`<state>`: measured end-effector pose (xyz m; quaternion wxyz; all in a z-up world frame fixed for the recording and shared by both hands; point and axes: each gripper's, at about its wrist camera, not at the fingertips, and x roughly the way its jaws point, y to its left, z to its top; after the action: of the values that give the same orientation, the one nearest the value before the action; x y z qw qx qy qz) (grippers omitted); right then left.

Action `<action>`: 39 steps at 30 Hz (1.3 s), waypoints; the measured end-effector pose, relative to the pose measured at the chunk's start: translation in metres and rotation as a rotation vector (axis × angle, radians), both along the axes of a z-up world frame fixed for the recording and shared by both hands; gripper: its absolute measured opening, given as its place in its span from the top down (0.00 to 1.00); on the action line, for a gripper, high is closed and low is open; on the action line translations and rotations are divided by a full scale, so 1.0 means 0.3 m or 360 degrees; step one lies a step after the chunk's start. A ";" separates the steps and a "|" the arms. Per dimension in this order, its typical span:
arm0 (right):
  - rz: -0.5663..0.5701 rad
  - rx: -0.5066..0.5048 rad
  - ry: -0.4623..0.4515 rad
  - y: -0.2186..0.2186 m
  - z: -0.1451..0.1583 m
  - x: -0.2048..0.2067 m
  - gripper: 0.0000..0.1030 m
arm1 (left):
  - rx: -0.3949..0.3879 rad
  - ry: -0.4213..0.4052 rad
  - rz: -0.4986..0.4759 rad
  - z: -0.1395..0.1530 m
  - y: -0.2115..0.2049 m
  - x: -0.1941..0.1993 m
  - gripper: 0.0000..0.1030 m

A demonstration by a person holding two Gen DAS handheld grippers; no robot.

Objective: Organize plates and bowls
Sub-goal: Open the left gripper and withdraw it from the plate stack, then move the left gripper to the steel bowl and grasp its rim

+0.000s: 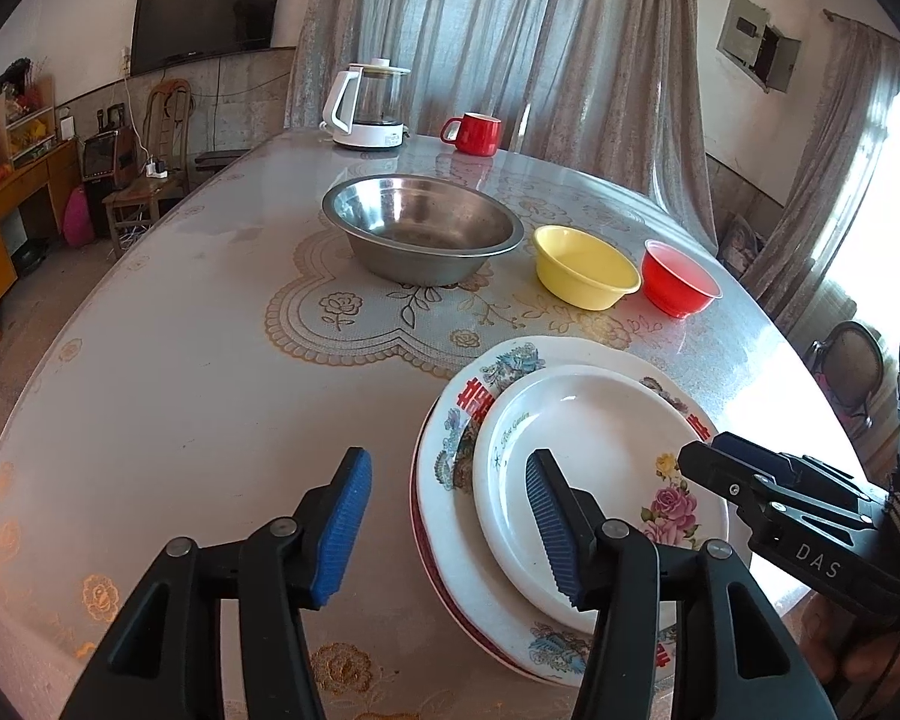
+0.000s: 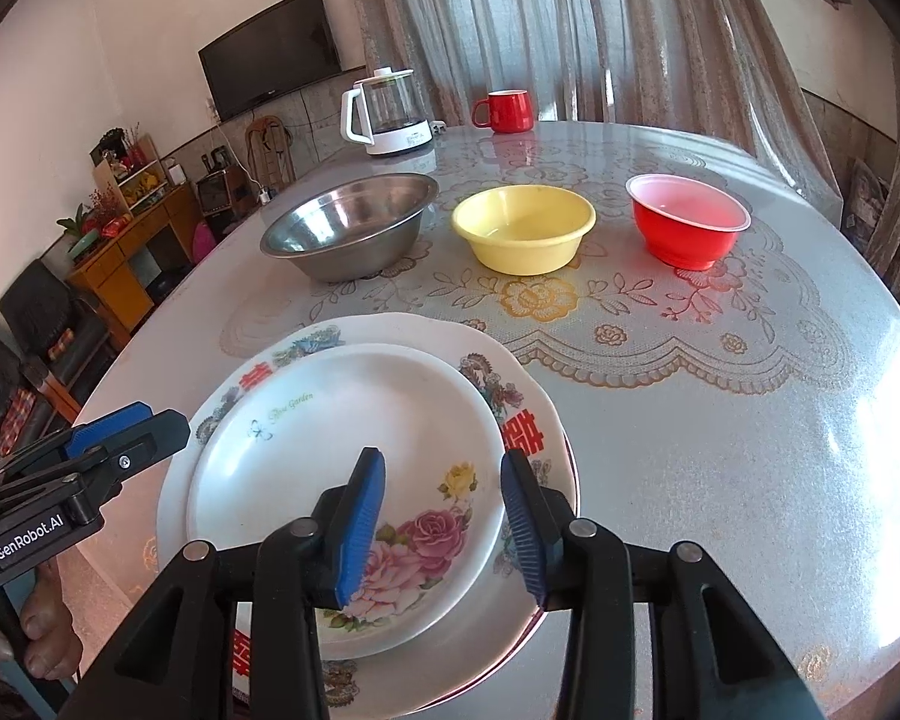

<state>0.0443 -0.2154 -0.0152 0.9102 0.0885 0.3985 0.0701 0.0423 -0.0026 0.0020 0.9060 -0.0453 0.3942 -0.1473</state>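
Both grippers angled down toward the near edge of the surface [image 1: 180, 396]. Left gripper [image 1: 450, 525]: jaws apart, nothing clamped, right pad over the near-left rim of the small plate [image 1: 606, 450]. Right gripper [image 2: 444, 531]: jaws apart, empty, hovering over the small plate's rose print. Small plate lies flat on the large plate [image 2: 402, 330]. Far row, left to right, all upright: steel bowl [image 2: 348, 228], yellow bowl [image 2: 525, 228], red bowl [image 2: 687, 219].

A home living room: a wall television [image 1: 207, 12], long curtains [image 1: 510, 30] and a lace-covered dining table [image 1: 210, 360].
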 end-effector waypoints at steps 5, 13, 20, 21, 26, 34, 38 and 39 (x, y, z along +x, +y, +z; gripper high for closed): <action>0.0028 0.0034 0.0013 0.010 0.008 0.024 0.61 | -0.0001 0.0014 0.0023 -0.009 0.016 0.006 0.46; 0.0081 0.0081 0.0039 0.038 0.015 0.061 0.61 | -0.0031 0.0066 0.0078 -0.035 0.057 0.036 0.42; 0.0105 0.0200 0.0082 0.047 0.014 0.112 0.60 | -0.0116 0.0153 0.0189 -0.066 0.132 0.082 0.44; 0.0113 0.0217 0.0092 0.051 0.011 0.119 0.60 | -0.0131 0.0171 0.0199 -0.072 0.143 0.087 0.46; 0.0146 0.0258 0.0123 0.070 0.002 0.151 0.60 | -0.0180 0.0207 0.0223 -0.094 0.178 0.117 0.46; 0.0158 0.0413 0.0150 0.058 0.011 0.228 0.48 | -0.0265 0.0122 0.0292 -0.075 0.244 0.185 0.31; 0.0161 0.0454 0.0135 0.059 0.031 0.282 0.47 | -0.0347 0.0132 0.0300 -0.054 0.263 0.240 0.26; 0.0162 0.0463 0.0135 0.060 0.035 0.298 0.47 | -0.0368 0.0151 0.0293 -0.048 0.263 0.262 0.25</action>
<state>0.1338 -0.1972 -0.0048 0.8653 0.2020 0.4263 0.1694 0.1210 0.0763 -0.0124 0.8848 -0.1923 0.4111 -0.1056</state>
